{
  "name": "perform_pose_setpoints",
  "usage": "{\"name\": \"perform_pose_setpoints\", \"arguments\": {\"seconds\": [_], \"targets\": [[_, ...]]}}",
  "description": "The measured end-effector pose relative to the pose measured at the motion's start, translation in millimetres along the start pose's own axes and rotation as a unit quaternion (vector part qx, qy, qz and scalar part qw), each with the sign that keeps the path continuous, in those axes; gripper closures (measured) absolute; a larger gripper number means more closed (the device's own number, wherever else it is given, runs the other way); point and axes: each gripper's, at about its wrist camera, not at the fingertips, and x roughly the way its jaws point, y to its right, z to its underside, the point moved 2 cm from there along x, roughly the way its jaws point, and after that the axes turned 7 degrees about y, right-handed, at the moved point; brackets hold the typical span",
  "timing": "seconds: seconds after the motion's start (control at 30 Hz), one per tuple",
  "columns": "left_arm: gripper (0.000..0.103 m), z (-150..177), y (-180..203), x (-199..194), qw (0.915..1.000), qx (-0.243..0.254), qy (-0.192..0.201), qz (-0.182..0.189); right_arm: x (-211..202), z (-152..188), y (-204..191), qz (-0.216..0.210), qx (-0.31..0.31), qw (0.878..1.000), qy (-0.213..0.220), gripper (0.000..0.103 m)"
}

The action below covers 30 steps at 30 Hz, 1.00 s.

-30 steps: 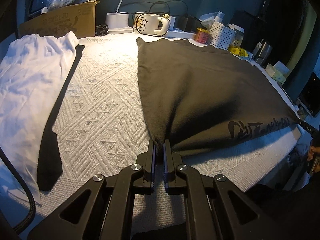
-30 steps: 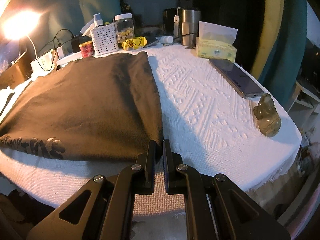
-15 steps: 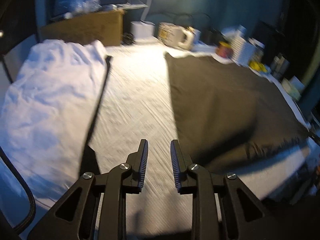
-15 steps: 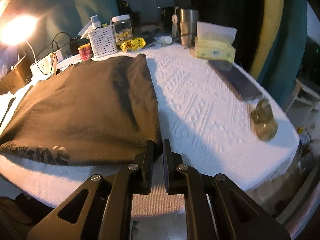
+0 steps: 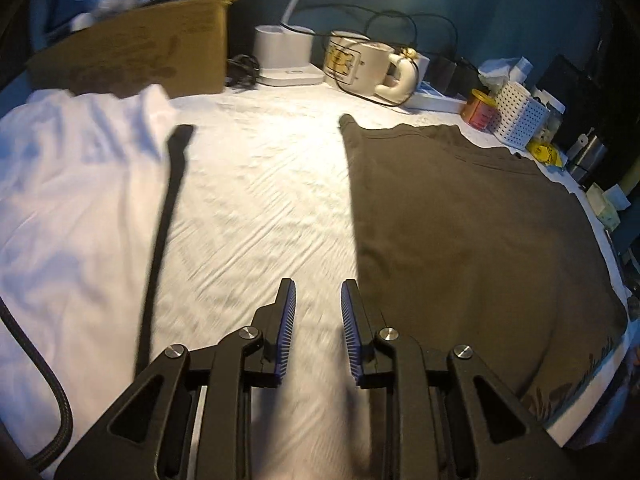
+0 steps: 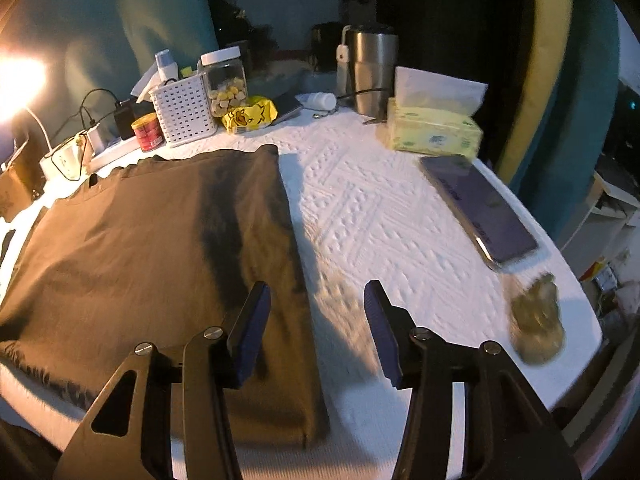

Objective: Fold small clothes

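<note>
The left wrist camera sits just behind the left claw (image 5: 318, 328), low and close over the white counter (image 5: 260, 200), looking down and forward toward the cardboard box (image 5: 136, 56) at 11 o'clock. The right wrist camera rides behind the right claw (image 6: 318, 332), equally near, tilted down toward the steel tumbler (image 6: 372, 72) at 12 o'clock. Both views share the brown shirt (image 5: 472, 232) (image 6: 152, 248): at 2 o'clock in the left, 9 o'clock in the right, plus the white basket (image 5: 520, 120) (image 6: 184, 114).

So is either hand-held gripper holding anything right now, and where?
Nothing is held: left hand-held gripper and right hand-held gripper are open, the brown shirt lying free.
</note>
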Motion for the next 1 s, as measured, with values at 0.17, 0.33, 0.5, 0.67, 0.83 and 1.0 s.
{"name": "perform_pose_setpoints", "arguments": {"seconds": [0.17,0.33,0.5,0.67,0.83,1.0], "targets": [[0.066,-20.3,15.8,24.6,0.9994,0.026,-0.002,0.023,34.5,-14.2,-9.6,-0.014,-0.003,1.000,-0.021,0.051],[0.066,-39.2,29.7,51.9,0.9974,0.067,-0.005,0.029,61.8,-30.2,-20.6,-0.020,-0.011,0.999,-0.035,0.051],[0.093,-52.6,36.8,66.9,0.9947,0.100,-0.005,0.026,85.1,-45.9,-24.5,-0.017,-0.007,0.999,-0.046,0.051],[0.101,-56.7,42.0,71.9,0.9924,0.123,-0.007,0.002,112.4,-45.4,-26.6,-0.025,-0.006,0.997,-0.071,0.066],[0.101,-59.3,35.8,71.0,0.9930,0.116,0.003,-0.021,119.3,-52.6,-28.5,-0.009,-0.025,0.998,-0.061,0.098],[0.098,-58.1,34.3,70.2,0.9936,0.110,0.000,-0.028,123.8,-56.1,-26.8,0.002,-0.029,0.998,-0.054,0.098]]}}
